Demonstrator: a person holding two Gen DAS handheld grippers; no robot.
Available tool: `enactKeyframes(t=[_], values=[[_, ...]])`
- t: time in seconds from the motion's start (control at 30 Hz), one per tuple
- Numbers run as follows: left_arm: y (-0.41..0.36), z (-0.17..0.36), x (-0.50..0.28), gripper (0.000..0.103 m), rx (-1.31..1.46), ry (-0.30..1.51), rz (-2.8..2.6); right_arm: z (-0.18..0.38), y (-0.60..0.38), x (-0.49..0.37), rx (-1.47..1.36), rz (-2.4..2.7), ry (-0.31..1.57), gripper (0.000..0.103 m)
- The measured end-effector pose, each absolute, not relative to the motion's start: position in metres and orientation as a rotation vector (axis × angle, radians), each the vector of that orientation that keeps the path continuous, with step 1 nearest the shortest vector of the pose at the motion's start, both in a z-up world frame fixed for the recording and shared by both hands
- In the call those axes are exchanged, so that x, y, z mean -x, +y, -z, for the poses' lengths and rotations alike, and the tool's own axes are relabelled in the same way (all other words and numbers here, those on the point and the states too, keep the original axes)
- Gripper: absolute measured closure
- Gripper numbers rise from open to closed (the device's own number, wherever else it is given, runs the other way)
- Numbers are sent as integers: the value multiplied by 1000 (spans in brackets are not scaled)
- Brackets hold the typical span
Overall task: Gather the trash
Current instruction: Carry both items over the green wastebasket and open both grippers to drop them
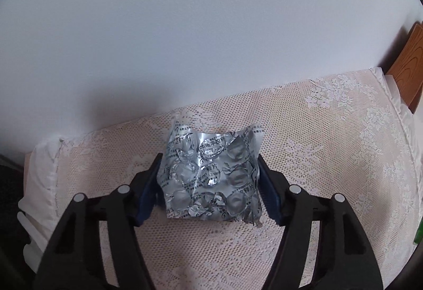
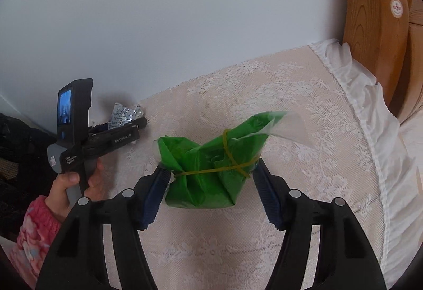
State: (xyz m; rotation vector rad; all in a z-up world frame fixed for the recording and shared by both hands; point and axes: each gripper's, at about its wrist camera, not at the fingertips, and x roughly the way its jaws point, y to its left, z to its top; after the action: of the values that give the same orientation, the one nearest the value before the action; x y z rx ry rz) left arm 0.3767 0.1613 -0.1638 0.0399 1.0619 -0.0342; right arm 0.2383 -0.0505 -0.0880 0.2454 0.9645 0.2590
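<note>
A crumpled silver blister pack [image 1: 211,173] lies on the lace-covered table [image 1: 330,136], and my left gripper [image 1: 209,158] is shut on it, its blue pads pressing both side edges. In the right wrist view my right gripper [image 2: 210,165] is shut on a green plastic bag [image 2: 206,184] bound with a yellow rubber band, held a little above the cloth. A clear flap sticks out of the bag's top right. The same view shows the left gripper [image 2: 132,122] at the far left with the blister pack [image 2: 124,115] in its tip, held by a hand [image 2: 68,184] in a pink sleeve.
A white wall runs just behind the table. A wooden chair back [image 2: 370,26] stands at the right end, beyond the cloth's white frilled edge [image 2: 357,84]. Dark things lie past the table's left end [image 2: 15,147].
</note>
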Motion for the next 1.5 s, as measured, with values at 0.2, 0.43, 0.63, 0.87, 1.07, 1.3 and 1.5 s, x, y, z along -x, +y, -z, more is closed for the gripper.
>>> enactKeyframes(t=[0.2,0.43,0.63,0.87,1.07,1.3,1.5], values=[[145,116,-317,39,-33,1003,-1,74,-74,-182,-260,-248,944,38],[104,55,-212,39,-36,941,60,76,-102,-95,-263,-217,951,38],[52,30,-119,39,-68,936,196,84,-149,-1,-287,-142,966,38],[-25,35,-10,39,-154,948,432,109,-205,115,-359,7,986,38],[-97,66,72,39,-218,1027,642,142,-249,195,-457,167,1029,38],[-153,85,124,39,-304,1061,748,168,-287,242,-514,248,1048,38],[-168,88,136,39,-334,1076,754,181,-305,262,-537,254,1064,38]])
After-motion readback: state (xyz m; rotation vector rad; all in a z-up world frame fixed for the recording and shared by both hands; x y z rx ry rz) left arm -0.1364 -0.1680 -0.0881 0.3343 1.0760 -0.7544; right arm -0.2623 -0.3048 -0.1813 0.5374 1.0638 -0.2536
